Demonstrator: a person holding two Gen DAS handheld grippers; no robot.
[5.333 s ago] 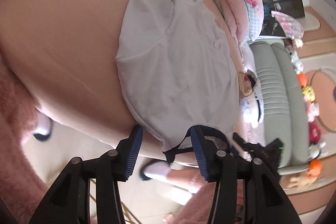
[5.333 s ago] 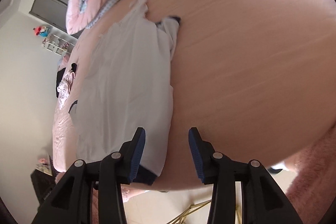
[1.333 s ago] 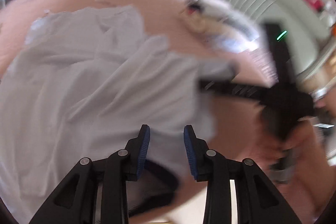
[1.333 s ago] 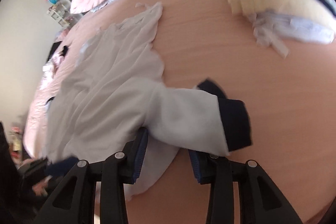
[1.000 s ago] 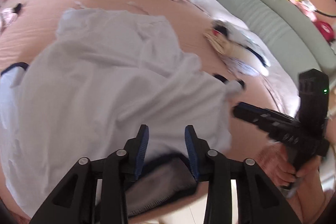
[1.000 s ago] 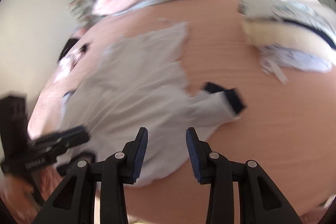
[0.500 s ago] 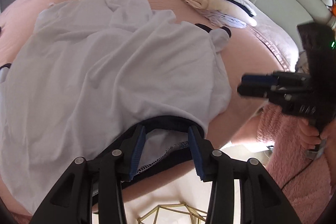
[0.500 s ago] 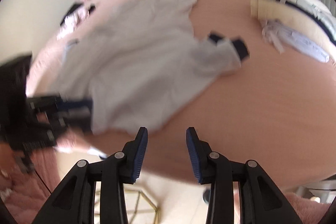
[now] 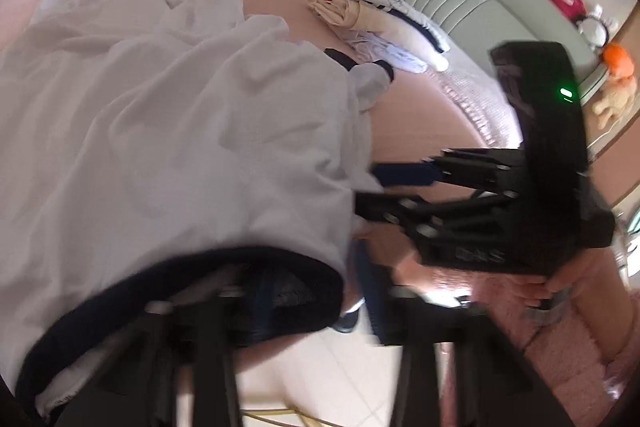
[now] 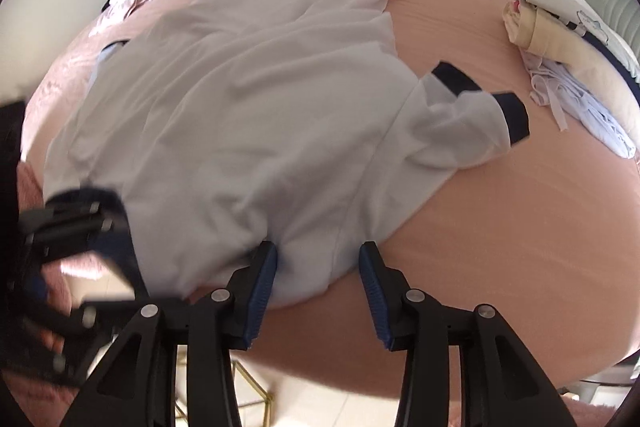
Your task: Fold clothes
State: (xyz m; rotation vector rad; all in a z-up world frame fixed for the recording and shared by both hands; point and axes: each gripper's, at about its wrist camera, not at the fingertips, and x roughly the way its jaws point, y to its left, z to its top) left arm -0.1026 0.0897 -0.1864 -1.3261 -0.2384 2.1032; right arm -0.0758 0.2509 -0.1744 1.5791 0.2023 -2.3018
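Lying spread and rumpled on the pink bed point(image 10: 500, 247), the white shirt point(image 10: 248, 115) has its near edge right at both tools. The left gripper point(image 9: 240, 291) is pressed together on the dark hem band point(image 9: 168, 279) just ahead of it, as far as the blur shows. The right gripper point(image 10: 318, 267) has its jaws opening, with the shirt's lower corner between them but not pinched. Soft, light and floppy, the cloth will likely sag and bunch, so the hem corners look like the best places to hold. A sleeve with a dark cuff point(image 10: 512, 115) lies beyond the right gripper.
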